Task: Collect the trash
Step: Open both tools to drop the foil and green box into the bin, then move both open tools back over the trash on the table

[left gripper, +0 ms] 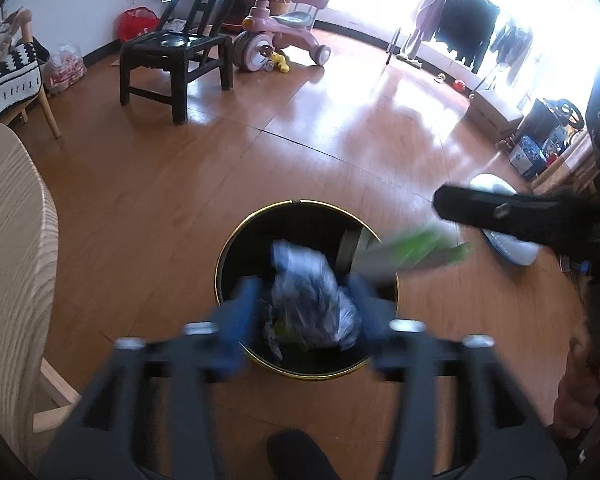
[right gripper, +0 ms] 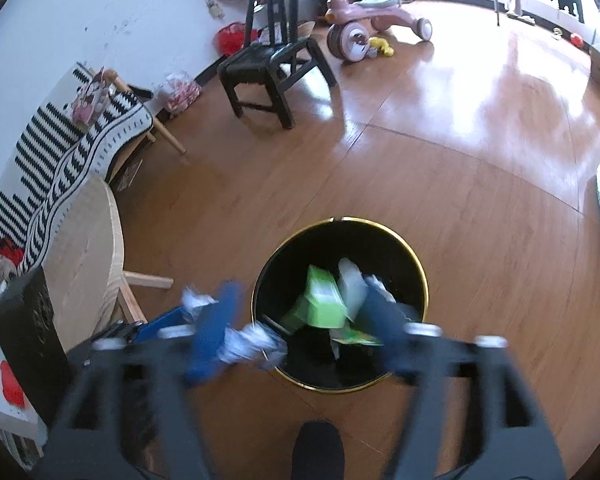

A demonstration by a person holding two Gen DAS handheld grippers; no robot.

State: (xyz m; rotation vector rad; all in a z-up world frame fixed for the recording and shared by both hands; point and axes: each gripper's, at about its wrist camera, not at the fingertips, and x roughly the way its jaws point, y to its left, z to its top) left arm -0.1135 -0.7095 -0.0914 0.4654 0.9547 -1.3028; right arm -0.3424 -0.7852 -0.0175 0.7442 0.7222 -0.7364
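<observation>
A black bin with a gold rim stands on the wood floor below both grippers. My left gripper hangs over its near edge with blue fingers spread. A crumpled silvery wrapper lies loose between them, a gap showing on its left side. In the right wrist view my right gripper is open above the bin. A green carton sits blurred between its fingers, clear of both pads, over other trash. The same carton shows tilted above the bin's far rim, below the right gripper's black body.
A pale round wooden table stands close on the left. A black chair and a pink tricycle are further back. A white object lies on the floor at right. A person's foot is just before the bin.
</observation>
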